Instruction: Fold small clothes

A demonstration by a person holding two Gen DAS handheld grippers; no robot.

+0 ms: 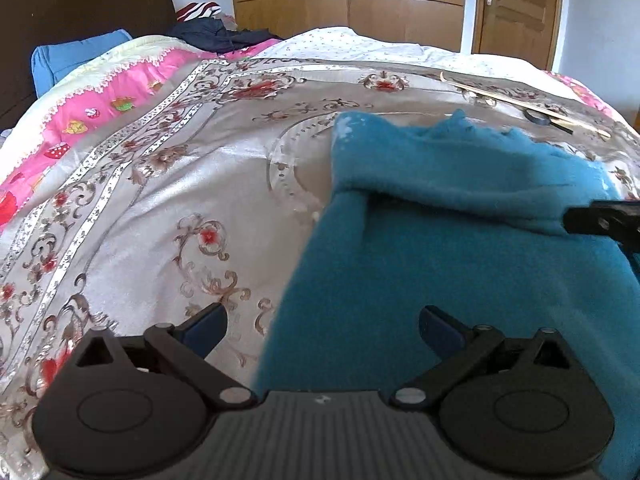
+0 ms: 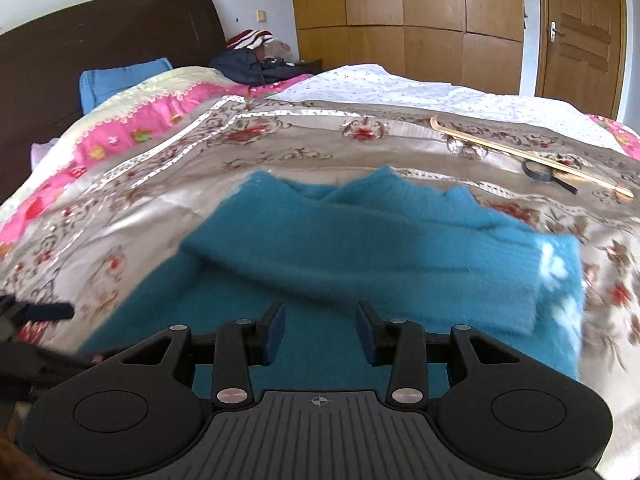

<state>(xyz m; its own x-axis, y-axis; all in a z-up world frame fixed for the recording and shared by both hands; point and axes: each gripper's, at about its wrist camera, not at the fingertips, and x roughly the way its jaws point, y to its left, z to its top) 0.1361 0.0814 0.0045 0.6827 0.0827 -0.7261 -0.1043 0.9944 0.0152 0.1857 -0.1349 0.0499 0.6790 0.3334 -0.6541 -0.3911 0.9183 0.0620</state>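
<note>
A small teal fuzzy sweater (image 1: 460, 240) lies on the floral satin bedspread (image 1: 160, 200), with one sleeve folded across its body (image 2: 360, 256). My left gripper (image 1: 322, 330) is open wide and empty, hovering over the sweater's left edge. My right gripper (image 2: 320, 334) is open and empty, just above the sweater's lower body. The right gripper's finger (image 1: 600, 220) shows at the right edge of the left wrist view. The left gripper's finger (image 2: 44, 311) shows at the left edge of the right wrist view.
A thin wooden stick (image 2: 528, 156), a roll of dark tape (image 2: 538, 170) and a dark marker lie on the bedspread (image 2: 120, 220) at the far right. A pink quilt (image 1: 100, 100), blue pillow (image 1: 80, 60) and dark clothes (image 1: 224, 36) sit by the headboard. Wardrobes (image 2: 400, 12) stand behind.
</note>
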